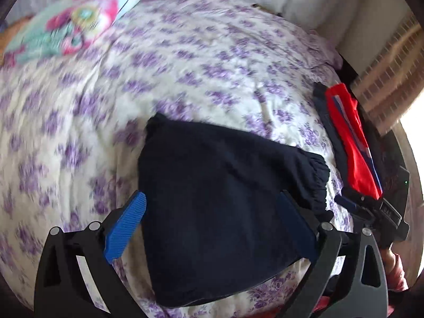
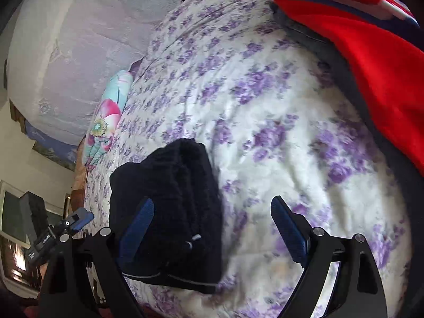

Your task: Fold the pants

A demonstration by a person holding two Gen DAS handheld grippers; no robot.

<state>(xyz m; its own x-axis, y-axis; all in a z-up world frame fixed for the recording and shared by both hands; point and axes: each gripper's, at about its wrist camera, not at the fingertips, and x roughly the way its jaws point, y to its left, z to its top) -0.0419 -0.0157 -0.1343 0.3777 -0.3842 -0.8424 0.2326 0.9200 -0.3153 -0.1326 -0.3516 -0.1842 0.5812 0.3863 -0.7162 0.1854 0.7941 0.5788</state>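
Note:
Dark navy pants [image 1: 217, 198] lie folded into a compact bundle on the floral bedspread [image 1: 185, 66], with the gathered waistband at the right. My left gripper [image 1: 212, 222] is open and hovers over the bundle, its fingers apart on either side. In the right wrist view the pants [image 2: 169, 212] lie at lower left. My right gripper [image 2: 212, 228] is open and empty, its left finger over the bundle's edge and its right finger over bare bedspread [image 2: 265, 106]. The right gripper also shows in the left wrist view [image 1: 371, 212], at the bundle's right.
A red garment with a striped band [image 1: 352, 143] lies on dark clothing at the bed's right edge, and it fills the upper right of the right wrist view [image 2: 371, 39]. A colourful flowered pillow [image 1: 69, 23] lies at the far left. A pale wall and curtain stand beyond the bed.

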